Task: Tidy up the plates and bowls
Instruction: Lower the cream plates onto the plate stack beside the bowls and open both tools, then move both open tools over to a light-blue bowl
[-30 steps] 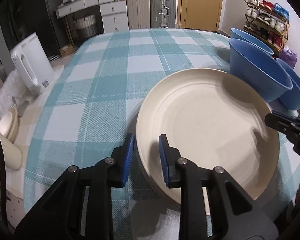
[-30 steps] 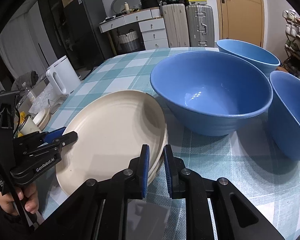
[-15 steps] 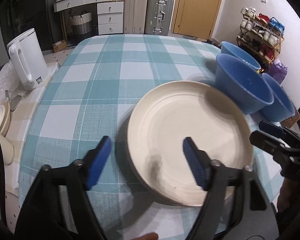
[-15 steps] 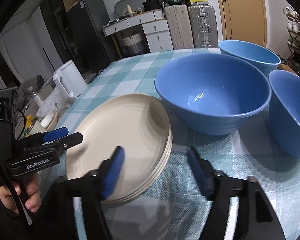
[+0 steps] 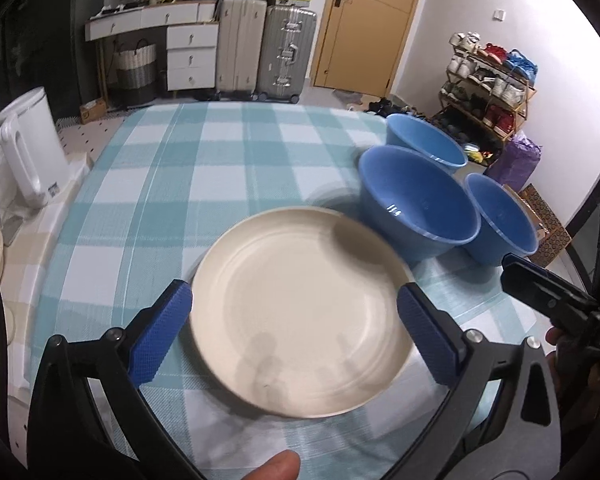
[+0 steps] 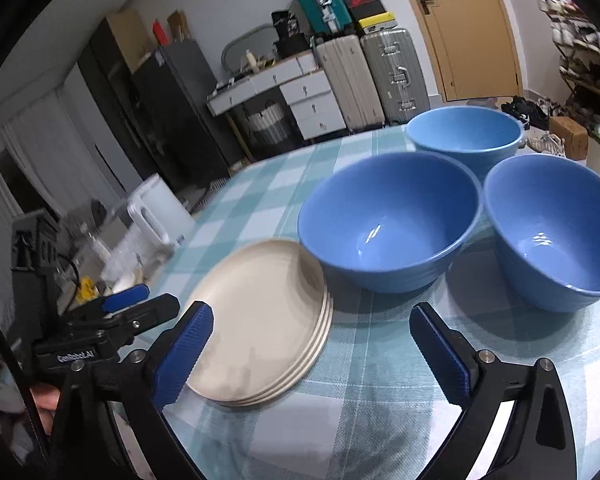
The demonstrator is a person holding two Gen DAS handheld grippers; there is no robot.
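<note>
Checked teal cloth (image 5: 204, 184) covers the table as the left gripper (image 5: 296, 332) and right gripper (image 6: 312, 352), jaws just sprung wide and empty, hover over a stack of three cream plates (image 6: 268, 320) beside three blue bowls (image 6: 388, 232). A careless reach could nudge the stack sideways or knock the nearest bowl.

Wooden door (image 5: 370, 26) in white wall; 2 suitcases (image 5: 266, 52) beside white drawers (image 5: 190, 56); shoe rack (image 5: 488, 80) right.
</note>
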